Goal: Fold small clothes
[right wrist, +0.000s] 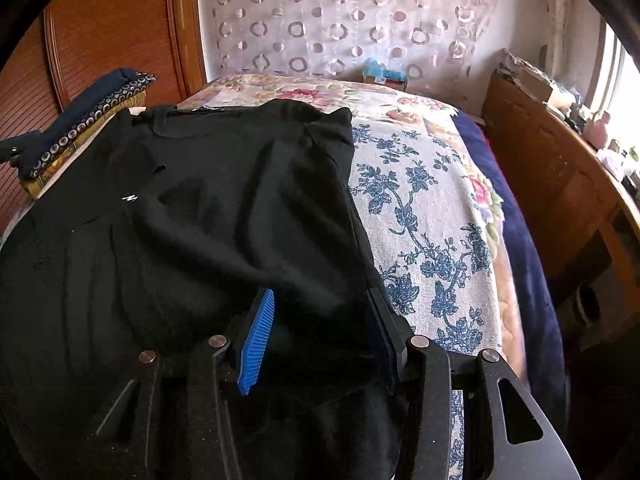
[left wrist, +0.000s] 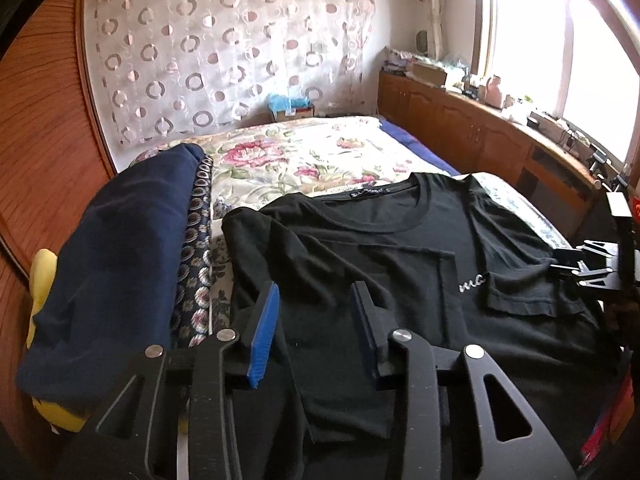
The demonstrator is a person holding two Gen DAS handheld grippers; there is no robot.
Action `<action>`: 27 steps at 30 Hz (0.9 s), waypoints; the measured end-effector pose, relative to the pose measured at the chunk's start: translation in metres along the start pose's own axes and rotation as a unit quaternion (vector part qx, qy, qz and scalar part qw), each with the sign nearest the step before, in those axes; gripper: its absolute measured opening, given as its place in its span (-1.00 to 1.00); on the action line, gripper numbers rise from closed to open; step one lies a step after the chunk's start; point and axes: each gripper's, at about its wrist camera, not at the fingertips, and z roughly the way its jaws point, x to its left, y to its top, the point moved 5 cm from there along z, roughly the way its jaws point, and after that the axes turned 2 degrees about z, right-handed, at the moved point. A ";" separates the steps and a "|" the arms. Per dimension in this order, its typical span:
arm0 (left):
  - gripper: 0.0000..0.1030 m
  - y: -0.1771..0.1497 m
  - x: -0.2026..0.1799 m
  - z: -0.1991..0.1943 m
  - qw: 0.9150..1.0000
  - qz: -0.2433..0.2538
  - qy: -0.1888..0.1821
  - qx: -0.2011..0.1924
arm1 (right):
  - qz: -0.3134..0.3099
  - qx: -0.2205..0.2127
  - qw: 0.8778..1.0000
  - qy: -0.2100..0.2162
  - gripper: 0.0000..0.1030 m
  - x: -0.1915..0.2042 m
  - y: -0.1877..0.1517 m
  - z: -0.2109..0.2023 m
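Note:
A black T-shirt [left wrist: 400, 248] lies front up on the bed, collar at the far end, with its left side folded inward and a sleeve folded across the white lettering. My left gripper [left wrist: 316, 294] hovers over the shirt's near left part. Its blue pads [left wrist: 264, 332] stand apart, with only flat cloth beneath them. In the right wrist view the same shirt [right wrist: 220, 200] bunches up along its right edge. My right gripper [right wrist: 320, 296] sits there with its pads apart and loose black cloth lying between them. The right gripper [left wrist: 576, 268] also shows at the right edge of the left wrist view.
A stack of folded clothes [left wrist: 120, 248], navy on top with a ring-patterned piece, lies left of the shirt beside a yellow item [left wrist: 44, 280]. The bed carries a floral cover [left wrist: 300, 152] and a blue-flowered sheet [right wrist: 420, 220]. Wooden cabinets [left wrist: 460, 120] run under the window, and a wardrobe [left wrist: 40, 120] stands on the left.

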 end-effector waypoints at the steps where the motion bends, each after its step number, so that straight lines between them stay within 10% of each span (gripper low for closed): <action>1: -0.26 0.004 0.000 0.007 1.000 0.002 0.003 0.006 | -0.001 0.000 1.000 0.000 -0.03 0.001 0.000 0.000; 27: -0.26 0.042 0.033 0.144 0.989 -0.017 0.091 0.114 | 0.003 -0.002 1.000 0.022 0.15 0.002 -0.005 -0.001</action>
